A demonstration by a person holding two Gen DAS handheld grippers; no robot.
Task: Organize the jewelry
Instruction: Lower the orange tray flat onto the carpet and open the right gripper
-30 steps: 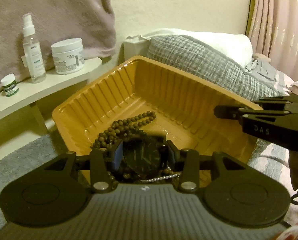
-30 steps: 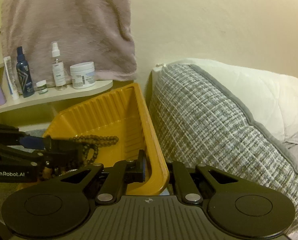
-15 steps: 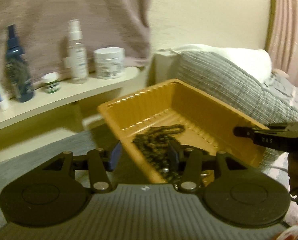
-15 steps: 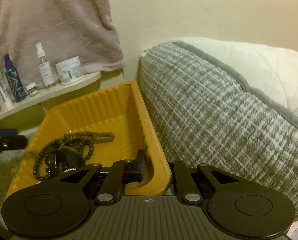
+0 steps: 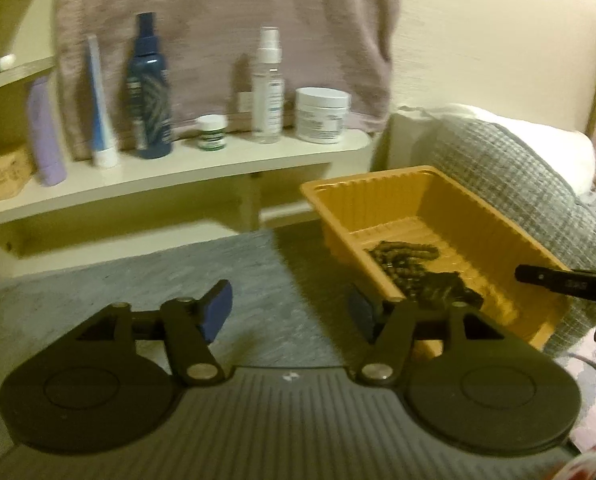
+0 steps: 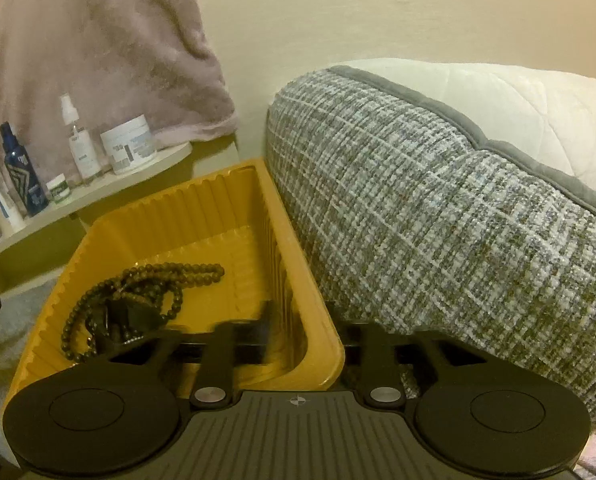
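- The jewelry is a long string of dark brown round beads heaped together with a black wristwatch; both lie on the floor of a ribbed, mustard-yellow plastic tray, toward its left half as the right wrist camera sees it.
- In the left wrist view the same bead string and watch sit low in the tray; this view is blurred, so finer detail is lost.
- The left gripper has its jaws spread wide and they have just been opening further. Nothing is between its blue pads; only the grey mottled rug shows in the gap. Its right-hand finger stands at the tray's near left wall.
- The right gripper has jaws that have just been opening. They now stand apart, astride the tray's near right corner: one finger inside the tray, the other outside, next to the cushion. The pads do not appear to press on the wall.
- A grey-and-white woven cushion leans against the tray's right side, with a white quilted pillow behind it.
- On a cream shelf stand a dark blue bottle, a clear spray bottle, a white jar and a small green-labelled pot, in front of a hanging pinkish towel.
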